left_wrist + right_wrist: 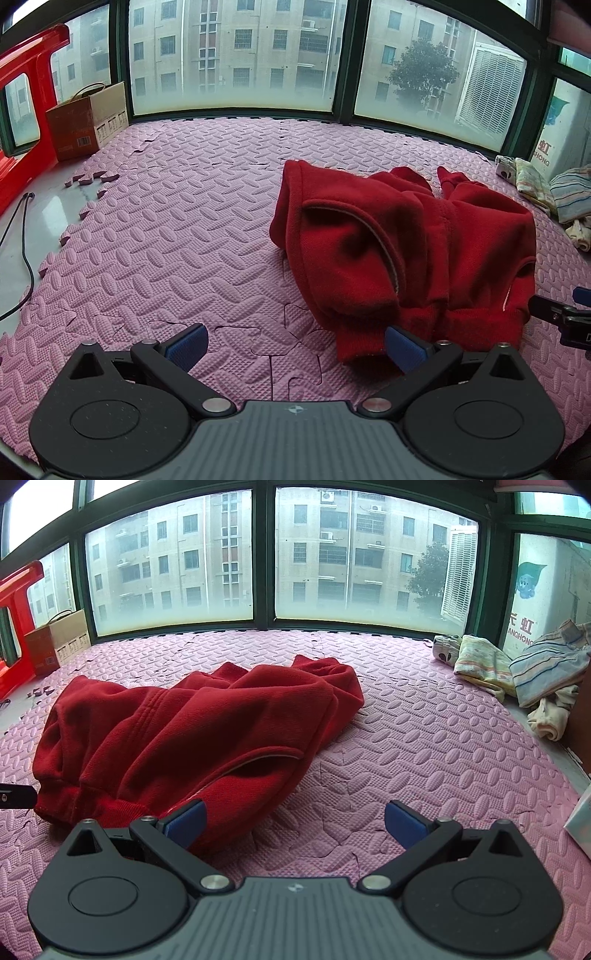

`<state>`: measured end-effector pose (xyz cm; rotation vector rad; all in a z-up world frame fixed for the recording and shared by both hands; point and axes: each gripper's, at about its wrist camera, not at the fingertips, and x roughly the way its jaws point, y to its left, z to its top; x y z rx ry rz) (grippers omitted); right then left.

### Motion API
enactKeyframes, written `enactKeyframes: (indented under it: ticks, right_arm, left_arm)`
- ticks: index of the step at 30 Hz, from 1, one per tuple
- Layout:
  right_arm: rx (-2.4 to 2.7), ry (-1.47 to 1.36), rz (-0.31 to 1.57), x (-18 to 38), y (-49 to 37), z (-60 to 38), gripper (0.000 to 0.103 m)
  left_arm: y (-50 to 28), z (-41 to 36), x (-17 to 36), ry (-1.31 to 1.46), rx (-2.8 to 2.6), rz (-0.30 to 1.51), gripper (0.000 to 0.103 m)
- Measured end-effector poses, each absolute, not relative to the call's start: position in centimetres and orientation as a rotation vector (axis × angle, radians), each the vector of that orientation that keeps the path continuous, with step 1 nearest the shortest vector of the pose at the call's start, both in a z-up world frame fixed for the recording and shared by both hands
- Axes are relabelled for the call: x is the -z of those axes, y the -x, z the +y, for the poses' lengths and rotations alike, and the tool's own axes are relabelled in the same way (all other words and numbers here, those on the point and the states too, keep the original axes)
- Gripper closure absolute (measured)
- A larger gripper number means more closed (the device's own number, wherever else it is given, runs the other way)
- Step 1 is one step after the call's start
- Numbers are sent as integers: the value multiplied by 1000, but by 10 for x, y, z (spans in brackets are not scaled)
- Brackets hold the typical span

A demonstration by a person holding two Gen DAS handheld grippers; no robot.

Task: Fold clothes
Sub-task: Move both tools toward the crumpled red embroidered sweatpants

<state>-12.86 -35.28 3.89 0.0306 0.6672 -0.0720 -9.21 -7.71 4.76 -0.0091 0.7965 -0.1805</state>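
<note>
- Left tool [295,345] sits low over the pink foam mat [177,229], its two blue pads spread wide with nothing between them; the right-hand pad [402,347] lies just at the near hem of the red garment [406,251].
- Right tool [293,821] is likewise spread wide and holds nothing; its left-hand pad [186,823] lies against the near edge of the red garment [192,731], while the other pad is over bare pink foam mat [424,738].
- From the left wrist view, part of the right tool [565,317] shows at the right edge, just beside the garment's hem.
- From the right wrist view, a dark tip of the left tool [16,795] shows at the left edge, near the garment's ribbed hem.
- Red garment is a thick fleece piece, crumpled in a loose heap in the middle of the mat, with a pale-lined opening facing the cameras.
- A pile of striped and pale clothes [524,668] lies at the far right of the mat, well apart from the red garment.
- A cardboard box [86,122] stands at the far left by the window [236,59], beside a red plastic frame [26,110].
- A black cable [24,236] trails over the bare floor left of the mat.
</note>
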Motion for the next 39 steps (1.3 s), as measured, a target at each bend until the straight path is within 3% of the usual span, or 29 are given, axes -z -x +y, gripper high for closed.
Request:
enactKeyframes:
  ticks: [39]
  right_arm:
    - [-29, -83, 732, -28, 140, -332, 0]
  left_arm:
    - [95, -100, -49, -22, 222, 827, 0]
